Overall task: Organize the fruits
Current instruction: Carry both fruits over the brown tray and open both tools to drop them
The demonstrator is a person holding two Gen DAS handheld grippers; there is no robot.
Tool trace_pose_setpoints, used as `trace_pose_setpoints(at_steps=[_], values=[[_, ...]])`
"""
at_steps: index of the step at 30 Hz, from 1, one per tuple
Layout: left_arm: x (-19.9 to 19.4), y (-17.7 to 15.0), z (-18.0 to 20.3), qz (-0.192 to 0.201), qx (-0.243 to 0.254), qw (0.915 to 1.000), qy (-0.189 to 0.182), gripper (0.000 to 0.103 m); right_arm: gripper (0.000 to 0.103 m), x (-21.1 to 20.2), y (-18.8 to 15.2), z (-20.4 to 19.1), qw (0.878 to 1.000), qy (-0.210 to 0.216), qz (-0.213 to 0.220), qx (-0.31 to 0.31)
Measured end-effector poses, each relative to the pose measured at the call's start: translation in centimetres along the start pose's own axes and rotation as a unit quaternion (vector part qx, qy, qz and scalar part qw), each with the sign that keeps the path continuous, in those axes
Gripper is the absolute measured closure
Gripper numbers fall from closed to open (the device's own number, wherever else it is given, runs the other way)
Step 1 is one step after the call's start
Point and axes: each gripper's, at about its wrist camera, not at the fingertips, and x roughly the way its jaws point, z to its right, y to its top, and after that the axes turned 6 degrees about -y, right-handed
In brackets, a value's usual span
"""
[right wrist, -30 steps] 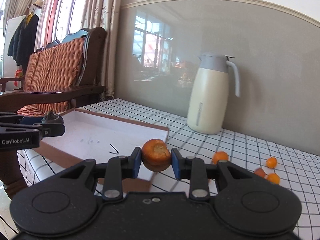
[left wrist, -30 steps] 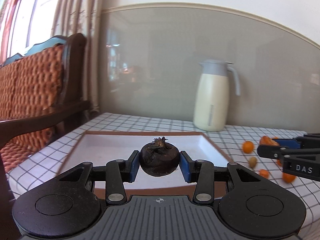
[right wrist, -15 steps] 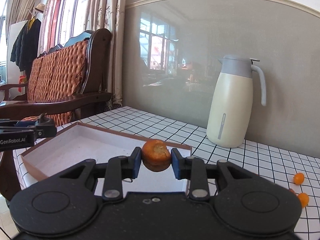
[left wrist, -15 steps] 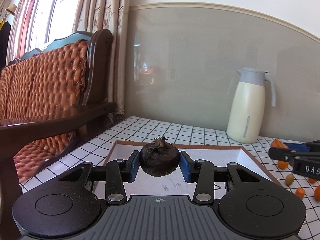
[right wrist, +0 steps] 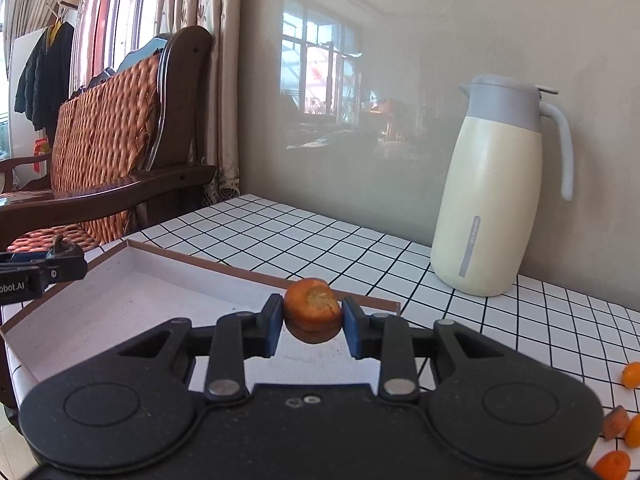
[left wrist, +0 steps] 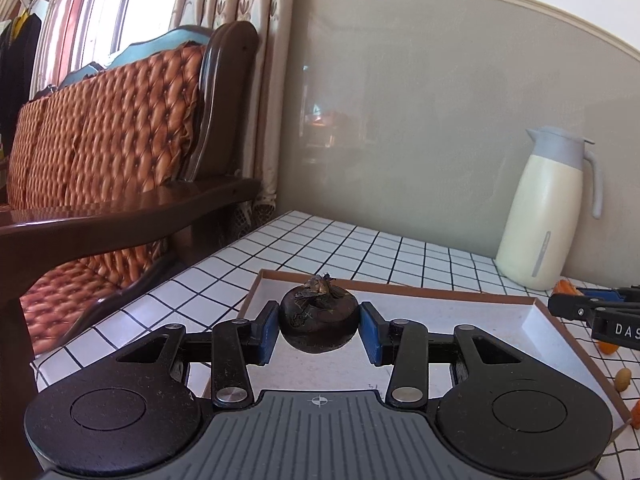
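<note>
My left gripper (left wrist: 319, 330) is shut on a dark mangosteen (left wrist: 318, 322) and holds it just above the near left part of the shallow white tray (left wrist: 472, 316). My right gripper (right wrist: 313, 326) is shut on a round orange fruit (right wrist: 312, 310) with a pale scar, held over the tray's right end (right wrist: 120, 300). The right gripper's tips show at the right of the left wrist view (left wrist: 592, 308). The left gripper's tips with the mangosteen show at the left of the right wrist view (right wrist: 44, 264).
A cream and grey jug (right wrist: 500, 200) stands at the back near the wall. Several small orange fruits (right wrist: 632, 374) lie on the checked tablecloth (right wrist: 320, 240) right of the tray. A wooden sofa (left wrist: 120, 160) stands left of the table.
Both grippers have moved left with their fruits still held. The tray now lies right under both and the jug has slid toward the right in both views.
</note>
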Motion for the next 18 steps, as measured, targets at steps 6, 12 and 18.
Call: trace_pose_setpoints(at_steps=[6, 12, 18], values=[[1.5, 0.3, 0.0, -0.009, 0.01, 0.9997, 0.019, 0.06, 0.08, 2.4, 0.2, 0.3, 1.0, 0.006, -0.03, 0.001], [0.6, 0.4, -0.3, 0.031, -0.002, 0.9982, 0.052, 0.0, 0.007, 1.3, 0.1, 1.0, 0.998, -0.047, 0.033, 0.005], [0.0, 0.2, 0.0, 0.033, 0.003, 0.9983, 0.047, 0.0, 0.006, 0.5, -0.1, 1.5, 0.998, -0.052, 0.044, 0.014]])
